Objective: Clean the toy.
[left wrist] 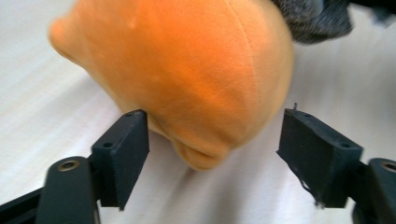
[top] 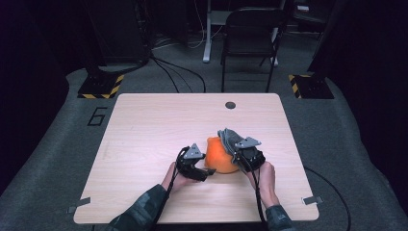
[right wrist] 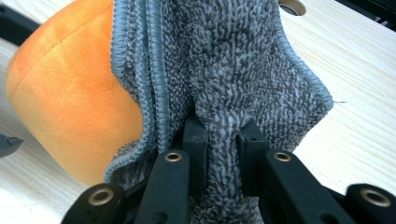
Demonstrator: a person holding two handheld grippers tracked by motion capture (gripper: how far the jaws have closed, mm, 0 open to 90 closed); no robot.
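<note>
Work in hand: a grey cloth [right wrist: 233,70] is being handled against an orange plush [top: 220,155] near the middle of the wooden table [top: 159,120].
Right gripper [top: 246,155]: the jaws are pinched tight on a fold of the grey cloth, as seen in the right gripper view; the cloth is draped against the plush's right side.
Left gripper [top: 195,166]: the jaws are held wide apart and nothing is gripped; the pads [left wrist: 123,149] are set either side of the plush's lower bulge without pressing on it.
Key relation: the orange plush is found directly ahead of the left gripper, between the two grippers, with the cloth on its far side from the left hand.
Long axis: the plush is judged roundish, slightly longer toward its pointed end.
Nearer hand: the left is nearer the plush; the right already has the cloth.
</note>
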